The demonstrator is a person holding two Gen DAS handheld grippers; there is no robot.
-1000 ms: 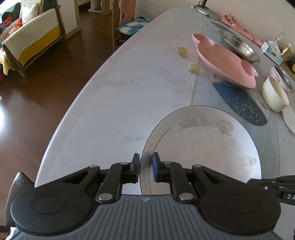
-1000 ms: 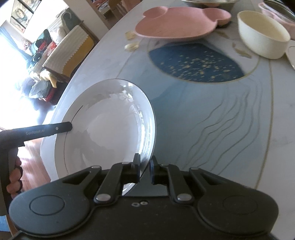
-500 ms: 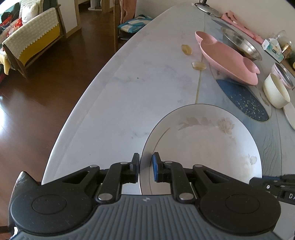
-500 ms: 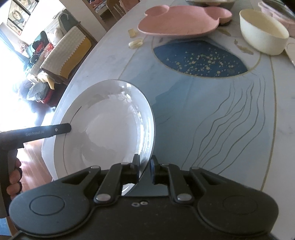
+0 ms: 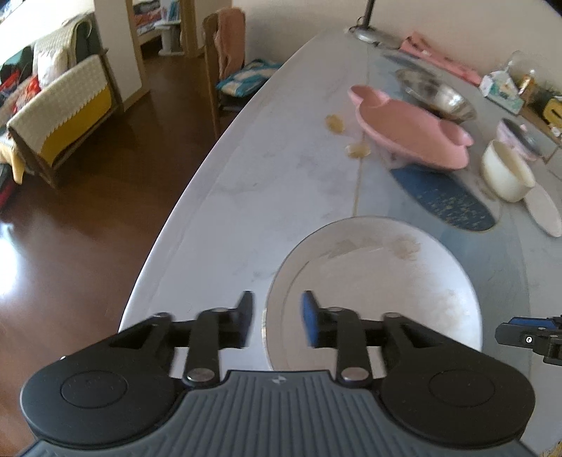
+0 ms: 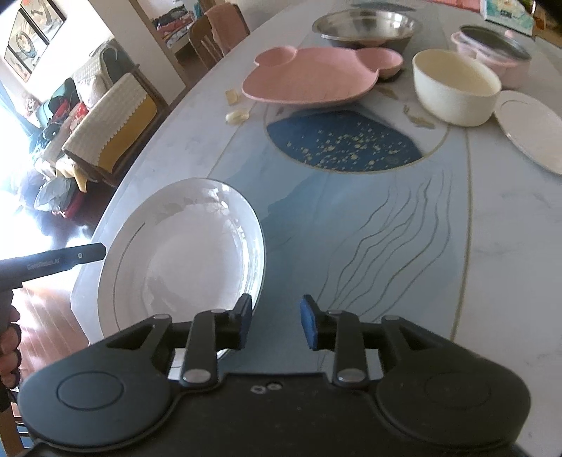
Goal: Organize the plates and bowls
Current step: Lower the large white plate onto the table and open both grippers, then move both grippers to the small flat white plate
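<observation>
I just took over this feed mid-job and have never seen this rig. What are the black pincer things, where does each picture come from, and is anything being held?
No robot arm here: a person carries two handheld grippers, each with a fisheye camera looking along its fingers. One picture is from the left gripper, the other from the right gripper.

Both stand open and hold nothing. The white plate lies on the marble table near its edge, its rim between the left gripper's open jaws. The right gripper sits at the opposite rim.

Further along lie a pink plate, a steel bowl, a cream bowl, a pink lidded container and a small white plate.
</observation>
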